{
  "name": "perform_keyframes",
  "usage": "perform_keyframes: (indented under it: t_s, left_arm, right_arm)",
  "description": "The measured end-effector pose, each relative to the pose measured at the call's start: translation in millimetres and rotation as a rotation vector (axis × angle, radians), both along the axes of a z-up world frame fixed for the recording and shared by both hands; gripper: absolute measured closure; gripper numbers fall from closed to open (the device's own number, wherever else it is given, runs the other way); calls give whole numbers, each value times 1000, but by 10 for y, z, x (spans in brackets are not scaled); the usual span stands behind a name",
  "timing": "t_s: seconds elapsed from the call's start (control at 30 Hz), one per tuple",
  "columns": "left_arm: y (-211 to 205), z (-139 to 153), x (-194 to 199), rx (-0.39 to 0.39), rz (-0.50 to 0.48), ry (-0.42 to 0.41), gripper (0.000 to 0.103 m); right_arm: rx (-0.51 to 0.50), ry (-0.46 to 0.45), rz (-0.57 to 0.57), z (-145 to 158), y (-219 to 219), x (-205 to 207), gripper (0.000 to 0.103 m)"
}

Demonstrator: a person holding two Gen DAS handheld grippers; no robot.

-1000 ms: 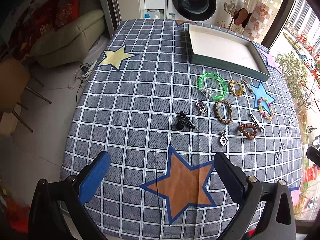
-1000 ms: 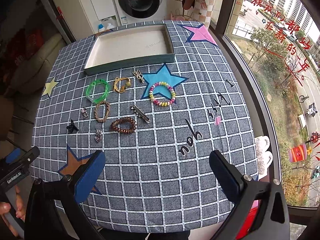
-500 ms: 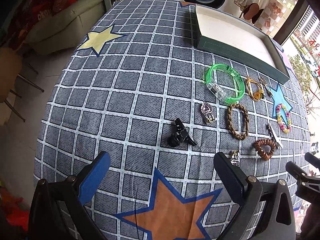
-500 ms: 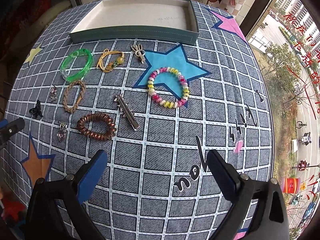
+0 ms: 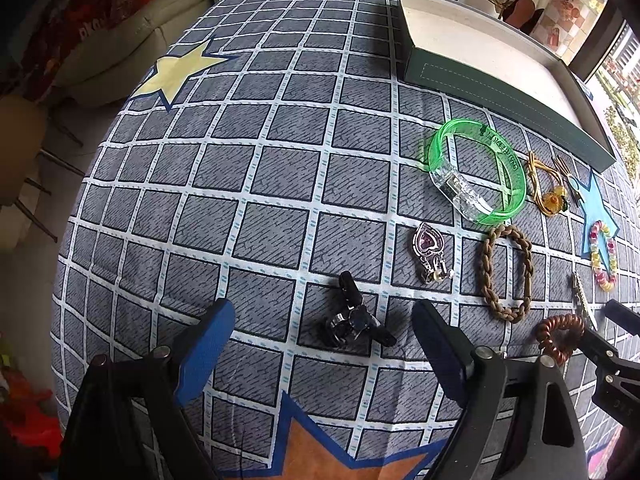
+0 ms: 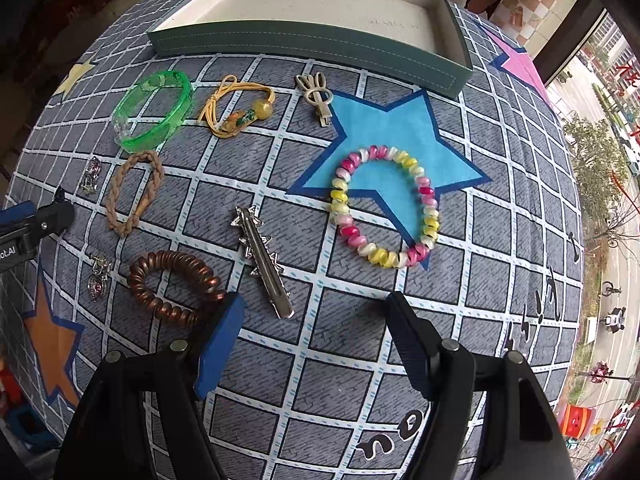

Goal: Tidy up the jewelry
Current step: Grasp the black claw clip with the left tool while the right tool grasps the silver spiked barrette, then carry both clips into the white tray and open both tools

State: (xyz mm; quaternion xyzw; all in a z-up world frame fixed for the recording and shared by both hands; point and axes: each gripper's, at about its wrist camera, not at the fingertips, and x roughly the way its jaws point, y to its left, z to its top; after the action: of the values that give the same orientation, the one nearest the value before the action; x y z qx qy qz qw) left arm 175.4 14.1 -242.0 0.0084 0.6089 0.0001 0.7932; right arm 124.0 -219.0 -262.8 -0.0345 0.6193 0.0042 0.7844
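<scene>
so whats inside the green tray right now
Nothing visible: the green tray shows only its bare pale floor, with all jewelry out on the tablecloth. The strip behind its near wall and the far edge are hidden.

Grey checked tablecloth (image 6: 248,152) with coloured stars; green bangle (image 5: 476,172); pink-yellow-white beaded bracelet (image 6: 384,212); dark-green tray (image 6: 304,42).

Soft daylight from the right, sharp focus, strong fisheye bending.

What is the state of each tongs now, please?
Left tongs: open, closing around the black hair clip, not gripping it.
Right tongs: open, closing, holding nothing.
</scene>
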Motion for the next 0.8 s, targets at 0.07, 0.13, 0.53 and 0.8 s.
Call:
perform_keyframes:
  t_s: [0.07, 0.13, 0.53, 0.8]
  left_arm:
    - [-10, -7, 19, -7, 7, 0, 11]
    - [-30, -5, 18, -13, 4, -7, 16]
    - [-186, 115, 17, -66, -82, -37, 67]
    - [-117, 440, 117, -136, -103, -67, 67]
  right_arm:
    - [11, 1, 17, -2, 69, 61, 37]
    - [11, 3, 30, 4, 131, 106, 42]
    - [80, 26, 16, 141, 267, 189, 85]
    - [229, 12, -91, 363, -16, 315, 92]
